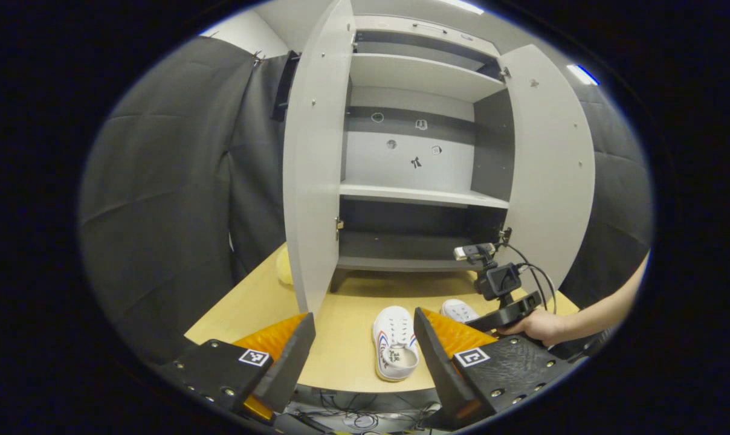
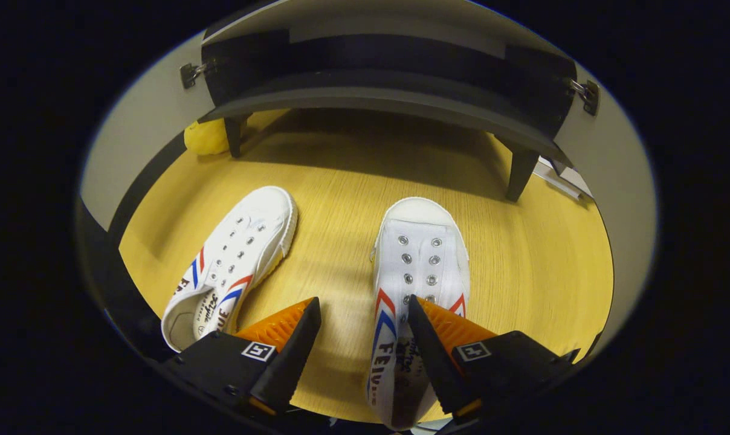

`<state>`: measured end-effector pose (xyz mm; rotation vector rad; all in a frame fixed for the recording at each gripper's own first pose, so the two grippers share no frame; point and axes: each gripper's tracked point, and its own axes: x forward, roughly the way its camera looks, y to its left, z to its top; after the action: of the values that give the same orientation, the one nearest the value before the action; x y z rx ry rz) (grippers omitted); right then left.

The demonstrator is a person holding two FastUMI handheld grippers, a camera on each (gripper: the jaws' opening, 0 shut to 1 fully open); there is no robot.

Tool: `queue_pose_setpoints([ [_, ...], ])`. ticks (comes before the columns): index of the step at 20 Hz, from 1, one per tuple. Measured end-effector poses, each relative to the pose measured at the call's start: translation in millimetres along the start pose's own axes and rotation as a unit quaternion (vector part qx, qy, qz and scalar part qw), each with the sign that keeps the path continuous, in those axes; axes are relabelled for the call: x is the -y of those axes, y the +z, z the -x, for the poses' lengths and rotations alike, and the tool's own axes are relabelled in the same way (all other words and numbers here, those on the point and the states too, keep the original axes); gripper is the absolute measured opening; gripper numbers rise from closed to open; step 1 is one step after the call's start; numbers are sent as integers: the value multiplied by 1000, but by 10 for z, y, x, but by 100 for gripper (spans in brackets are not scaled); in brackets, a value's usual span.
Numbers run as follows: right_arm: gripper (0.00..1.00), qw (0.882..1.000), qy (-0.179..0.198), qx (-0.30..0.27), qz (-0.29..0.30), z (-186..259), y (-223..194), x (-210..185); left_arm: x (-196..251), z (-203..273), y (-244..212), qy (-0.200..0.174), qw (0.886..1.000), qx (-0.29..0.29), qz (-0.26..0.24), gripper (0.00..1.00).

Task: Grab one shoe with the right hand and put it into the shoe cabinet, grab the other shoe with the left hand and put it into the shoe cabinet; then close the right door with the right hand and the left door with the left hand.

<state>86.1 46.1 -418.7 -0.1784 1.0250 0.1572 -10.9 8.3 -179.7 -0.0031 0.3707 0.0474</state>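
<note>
Two white canvas shoes with red and blue stripes lie on the wooden table in front of the shoe cabinet [image 1: 413,193], toes toward it. In the right gripper view, my right gripper [image 2: 363,314] is open, low over the right shoe [image 2: 419,254]. One finger is above that shoe's opening, the other outside its left side. The left shoe [image 2: 238,254] lies apart, angled. My left gripper [image 1: 363,338] hangs open and empty near the table's front edge, behind the left shoe [image 1: 395,344]. The other shoe [image 1: 460,310] is partly hidden. A hand [image 1: 540,326] holds the right gripper's body [image 1: 507,314].
Both cabinet doors stand wide open: the left door [image 1: 313,175] and the right door [image 1: 552,163]. The shelves [image 1: 419,194] are bare. The cabinet stands on short dark legs [image 2: 519,172]. A yellow object [image 2: 205,138] lies by the left rear leg. Cables hang below the table edge [image 1: 365,417].
</note>
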Motion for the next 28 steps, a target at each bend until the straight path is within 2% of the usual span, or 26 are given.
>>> queue_pose_setpoints([
  [1, 92, 1000, -15, -4, 3, -36, -20, 7, 1, -7, 19, 1, 1000, 1, 1, 94],
  [2, 83, 1000, -31, -1, 6, -10, 0, 38, 12, -3, 34, 1, 1000, 3, 3, 94],
  [3, 81, 999, -53, -3, 11, -40, -8, 113, 26, -5, 58, 1, 1000, 5, 3, 94],
  [4, 61, 997, -71, 2, 18, -34, 0, 186, 29, -4, 75, 1, 1000, 7, 3, 94],
  [6, 34, 997, -72, 2, 33, -30, -16, 171, 43, 14, 100, 0, 1000, 12, -3, 92],
  [8, 34, 996, -70, -1, 61, -4, -8, 180, 56, 42, 115, 0, 1000, 15, -12, 92],
  [9, 24, 995, -66, -5, 77, -6, -28, 157, 52, 56, 118, 0, 1000, 15, -16, 94],
  [10, 23, 994, -58, -7, 95, -33, -8, 172, 54, 68, 110, 0, 1000, 15, -19, 94],
  [11, 20, 994, -52, -8, 92, -50, -8, 168, 62, 88, 103, -1, 1000, 15, -20, 94],
  [12, 10, 995, -44, -12, 90, -51, -10, 149, 67, 111, 93, -2, 1000, 15, -20, 94],
  [13, 10, 997, -37, -13, 74, -73, -35, 156, 76, 137, 93, -3, 1000, 16, -20, 94],
  [14, 2, 998, -27, -17, 63, 51, -7, 158, 86, 164, 90, -4, 1000, 17, -20, 94],
  [16, 0, 999, -16, -20, 34, 51, -7, 170, 100, 216, 110, -6, 1000, 19, -21, 94],
  [19, 2, 999, -5, -21, 50, 151, -55, 187, 122, 310, 168, -13, 999, 26, -26, 94],
  [22, 2, 1000, 26, -6, -15, 482, 20, 172, 146, 362, 183, -23, 999, 32, -35, 92],
  [24, 2, 998, 40, 17, -39, 682, 28, 132, 152, 377, 205, -27, 998, 37, -40, 97],
  [28, 2, 997, 34, 70, -18, 1208, 159, 184, 242, 356, 197, -48, 997, 39, -37, 94],
])
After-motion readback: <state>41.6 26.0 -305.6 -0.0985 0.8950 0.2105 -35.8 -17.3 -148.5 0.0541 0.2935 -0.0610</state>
